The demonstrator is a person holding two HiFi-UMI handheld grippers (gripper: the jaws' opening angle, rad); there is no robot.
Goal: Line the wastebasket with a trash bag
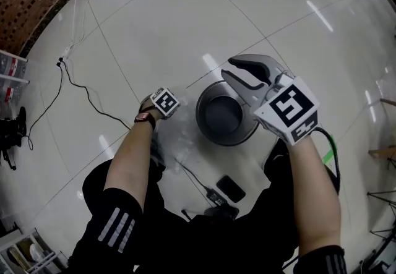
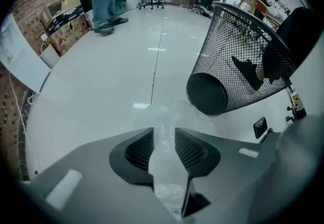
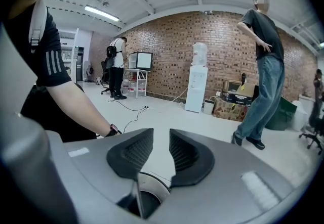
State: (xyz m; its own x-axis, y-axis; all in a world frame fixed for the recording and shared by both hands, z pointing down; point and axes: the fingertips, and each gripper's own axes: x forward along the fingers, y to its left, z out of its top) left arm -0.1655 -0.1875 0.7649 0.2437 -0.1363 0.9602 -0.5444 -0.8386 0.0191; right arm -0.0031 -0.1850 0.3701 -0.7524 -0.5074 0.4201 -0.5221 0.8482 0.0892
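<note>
Your left gripper (image 2: 164,136) points steeply down at the floor and is clenched on the trash bag (image 2: 169,113). A bunched strip of clear film fills the gap between the ribbed pads and runs back toward the camera. Holding it low and just to the left of the wastebasket (image 2: 238,56) looks like a way to keep the loose film under control until its mouth can be found and spread. The bag is thin, wrinkled and almost colourless. In the head view it shows only as a faint crumpled haze against the glossy floor (image 1: 124,31), trailing down between your left forearm and the basket. I cannot tell where its open edge lies. The wastebasket stands upright on the floor right in front of you. It is a round, dark wire-mesh can with a solid bottom, and there is no liner in it yet. Your right gripper (image 3: 161,138) hovers over the basket's far right rim, angled only slightly downward. It is released, with the pads standing apart and nothing between them, and the curved lip of the basket shows just beneath. That position probably readies it either to steady the rim or to take the other side of the bag. Judged from this, the lining has barely begun. The film is slippery and clingy, so it will likely need both claws to pull it open.
</note>
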